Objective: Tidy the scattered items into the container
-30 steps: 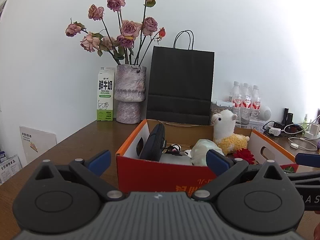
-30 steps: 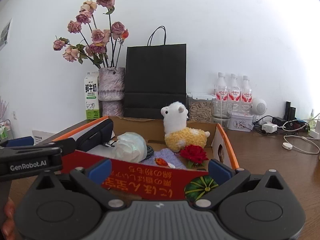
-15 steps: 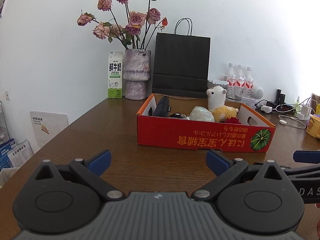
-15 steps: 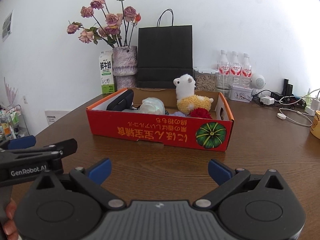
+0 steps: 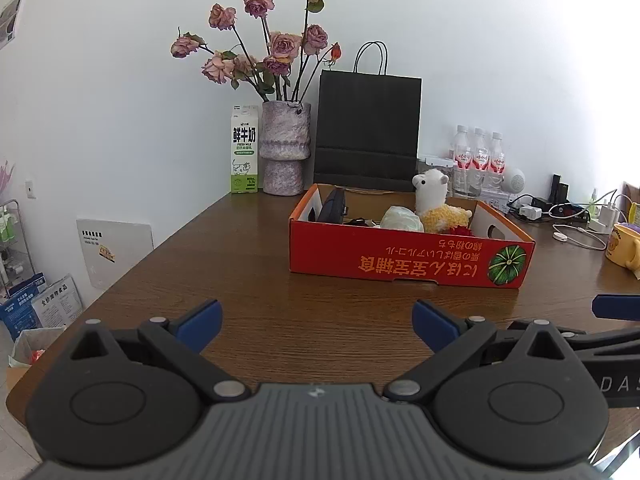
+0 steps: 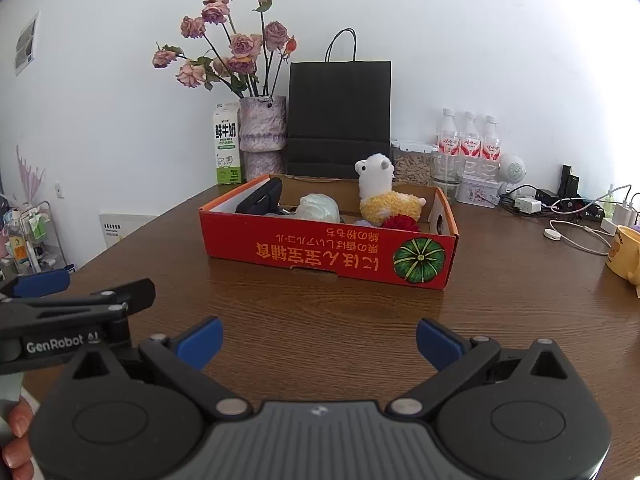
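Note:
A red cardboard box (image 5: 400, 256) (image 6: 320, 248) stands on the wooden table. It holds a white and yellow alpaca plush (image 5: 434, 204) (image 6: 380, 194), a pale crumpled bag (image 5: 402, 219) (image 6: 318, 208), a black pouch (image 5: 334, 206) (image 6: 262, 198) and a red flower (image 6: 400, 223). My left gripper (image 5: 316, 326) is open and empty, well short of the box. My right gripper (image 6: 318, 340) is open and empty too, at a similar distance. The left gripper also shows at the left edge of the right wrist view (image 6: 76, 312).
Behind the box stand a vase of dried roses (image 5: 284, 148), a milk carton (image 5: 245, 150), a black paper bag (image 5: 368, 128) and water bottles (image 5: 478, 158). Chargers and cables (image 6: 576, 216) and a yellow mug (image 6: 624, 254) lie at the right. The table's left edge drops off.
Both grippers have drawn back from right at the box to well in front of it. Both stay open and empty.

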Demonstrator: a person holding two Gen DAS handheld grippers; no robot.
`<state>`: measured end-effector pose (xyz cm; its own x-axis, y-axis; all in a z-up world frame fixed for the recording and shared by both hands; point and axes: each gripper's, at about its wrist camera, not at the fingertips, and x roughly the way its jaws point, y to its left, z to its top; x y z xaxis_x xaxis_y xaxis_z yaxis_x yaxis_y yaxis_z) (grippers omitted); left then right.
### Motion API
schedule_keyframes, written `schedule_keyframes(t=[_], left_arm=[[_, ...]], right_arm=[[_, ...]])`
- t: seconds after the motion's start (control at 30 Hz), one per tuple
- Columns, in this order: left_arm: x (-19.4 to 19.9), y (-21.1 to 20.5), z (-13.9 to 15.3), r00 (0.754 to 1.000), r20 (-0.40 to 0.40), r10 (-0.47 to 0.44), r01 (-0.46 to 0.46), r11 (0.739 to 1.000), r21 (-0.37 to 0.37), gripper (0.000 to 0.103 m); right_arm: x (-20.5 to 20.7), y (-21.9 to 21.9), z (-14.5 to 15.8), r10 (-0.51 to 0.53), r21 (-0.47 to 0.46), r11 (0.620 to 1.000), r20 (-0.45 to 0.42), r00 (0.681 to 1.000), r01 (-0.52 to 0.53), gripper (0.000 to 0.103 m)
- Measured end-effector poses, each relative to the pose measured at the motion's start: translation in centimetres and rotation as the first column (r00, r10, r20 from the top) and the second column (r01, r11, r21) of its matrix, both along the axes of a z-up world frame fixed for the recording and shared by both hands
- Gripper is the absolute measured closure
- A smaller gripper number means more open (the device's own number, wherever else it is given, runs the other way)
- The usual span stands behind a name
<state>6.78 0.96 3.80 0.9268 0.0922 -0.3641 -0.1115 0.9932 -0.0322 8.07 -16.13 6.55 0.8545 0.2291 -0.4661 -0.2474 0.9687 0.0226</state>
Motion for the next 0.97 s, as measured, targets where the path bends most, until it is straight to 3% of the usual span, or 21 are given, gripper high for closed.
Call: schedule_keyframes(t=[0.97], left_arm=[[0.47, -0.14, -0.27, 1.000, -0.021, 0.002, -0.003, 1.000, -0.028, 0.000]], right_arm=[[0.70, -0.46, -0.45, -0.011, 0.013, 1.000, -0.019, 1.000, 0.012, 0.000]])
